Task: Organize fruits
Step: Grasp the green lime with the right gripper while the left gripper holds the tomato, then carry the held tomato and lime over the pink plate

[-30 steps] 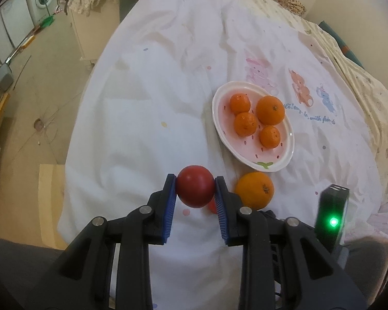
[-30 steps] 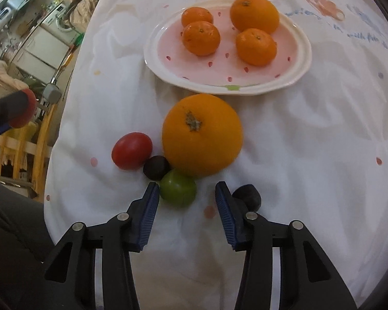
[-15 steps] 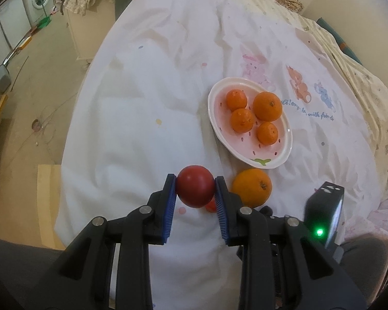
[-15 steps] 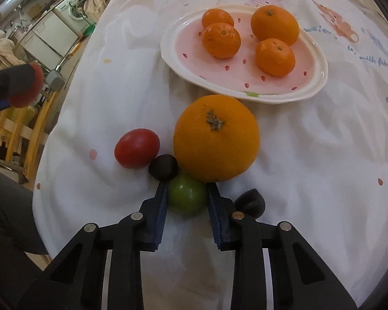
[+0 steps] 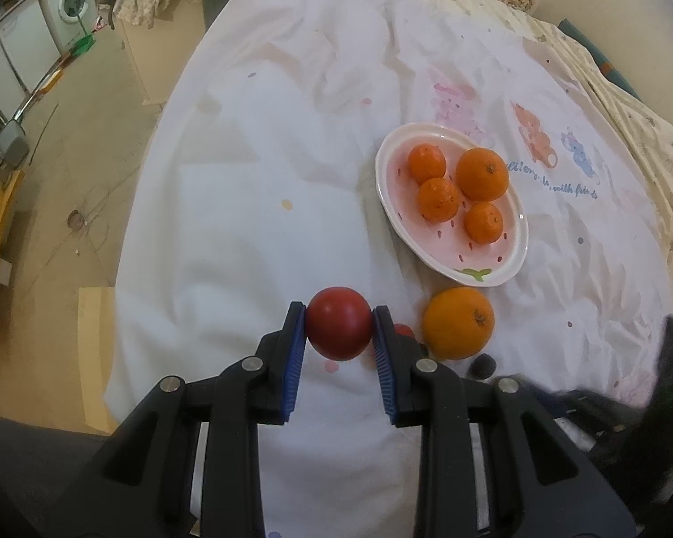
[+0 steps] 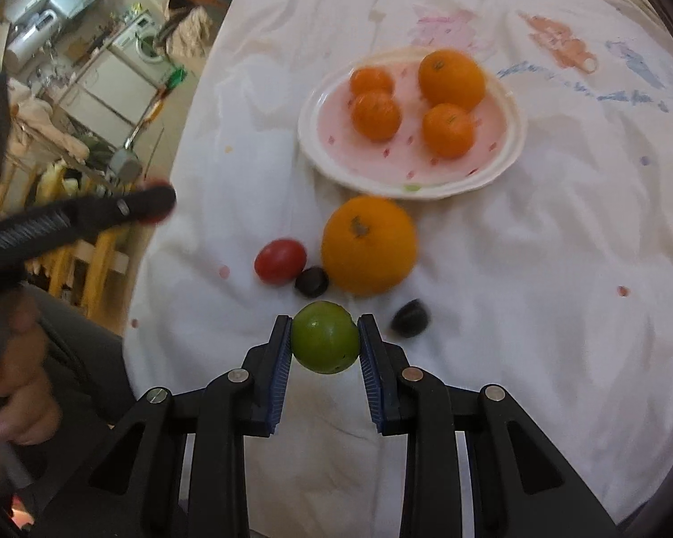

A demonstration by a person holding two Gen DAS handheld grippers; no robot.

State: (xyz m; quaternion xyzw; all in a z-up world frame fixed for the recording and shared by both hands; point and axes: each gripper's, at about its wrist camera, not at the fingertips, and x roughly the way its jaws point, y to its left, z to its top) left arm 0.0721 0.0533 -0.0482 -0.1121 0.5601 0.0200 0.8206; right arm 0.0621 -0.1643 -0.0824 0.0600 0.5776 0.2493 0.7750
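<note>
My left gripper (image 5: pixel 339 327) is shut on a red tomato (image 5: pixel 339 322) and holds it above the white cloth. My right gripper (image 6: pixel 323 340) is shut on a green fruit (image 6: pixel 325 336), lifted off the cloth. A pink plate (image 5: pixel 502 264) (image 6: pixel 323 134) holds several oranges. A big orange (image 5: pixel 458 322) (image 6: pixel 368 244) lies in front of it. A small red tomato (image 6: pixel 280 261) and two dark fruits (image 6: pixel 312 281) (image 6: pixel 410 317) lie near the big orange.
The white cloth (image 5: pixel 269 179) covers a round table whose left edge drops to the floor. A washing machine (image 5: pixel 69 4) and furniture stand far left. The left gripper's arm (image 6: pixel 80 217) shows at the left of the right wrist view.
My right gripper closed on the green fruit and lifted it up and back from the cloth. My left gripper kept holding the red tomato and shifted slightly.
</note>
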